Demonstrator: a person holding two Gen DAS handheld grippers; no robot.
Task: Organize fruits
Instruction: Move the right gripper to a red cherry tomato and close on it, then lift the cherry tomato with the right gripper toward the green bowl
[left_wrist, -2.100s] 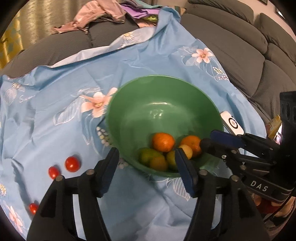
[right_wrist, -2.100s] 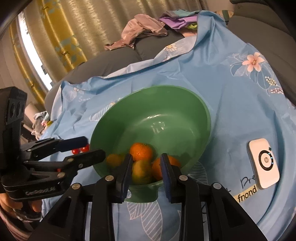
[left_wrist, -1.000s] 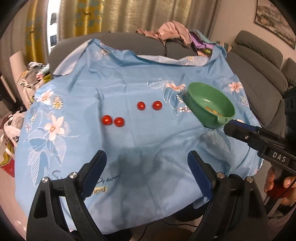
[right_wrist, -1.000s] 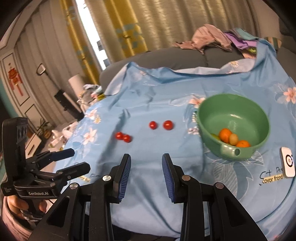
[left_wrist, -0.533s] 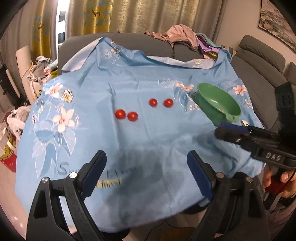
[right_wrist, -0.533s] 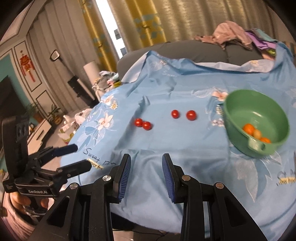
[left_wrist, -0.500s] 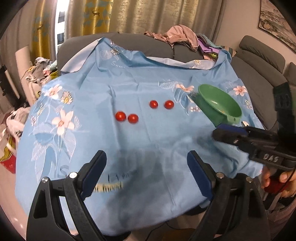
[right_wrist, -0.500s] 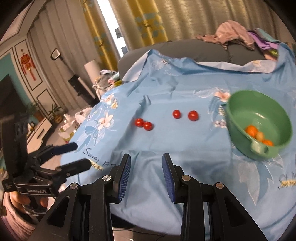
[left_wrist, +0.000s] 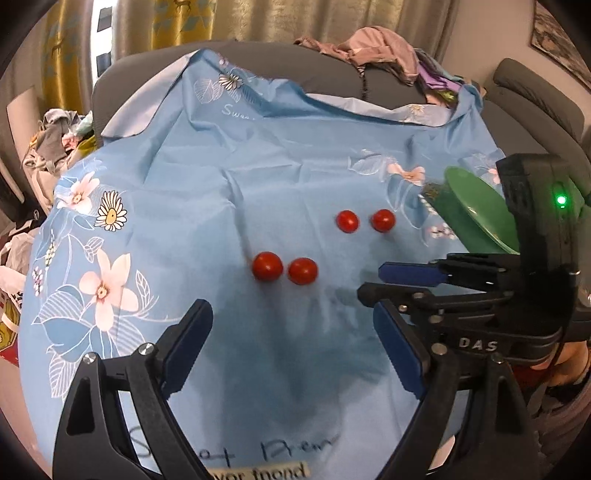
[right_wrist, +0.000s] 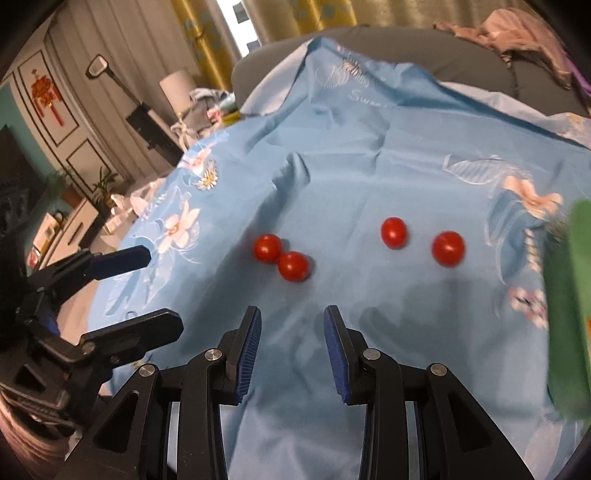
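Observation:
Several red cherry tomatoes lie on the blue floral cloth: a touching pair (left_wrist: 284, 268) (right_wrist: 283, 257) and, further right, two apart (left_wrist: 365, 220) (right_wrist: 421, 238). The green bowl (left_wrist: 476, 218) stands at the right, blurred at the right edge of the right wrist view (right_wrist: 569, 314). My left gripper (left_wrist: 291, 350) is wide open and empty, just short of the touching pair. My right gripper (right_wrist: 292, 343) is open with a narrower gap, empty, just short of the same pair; it also shows in the left wrist view (left_wrist: 417, 277).
The blue cloth (left_wrist: 221, 166) covers a table in front of a grey sofa (left_wrist: 332, 74) with a pile of clothes (left_wrist: 373, 48). Clutter and furniture stand beyond the table's left edge (right_wrist: 110, 184). Curtains hang behind.
Both grippers have moved forward and down toward the tomatoes, which now look larger and closer. The bowl has slid to the right edge of both views. Both stay open and empty.

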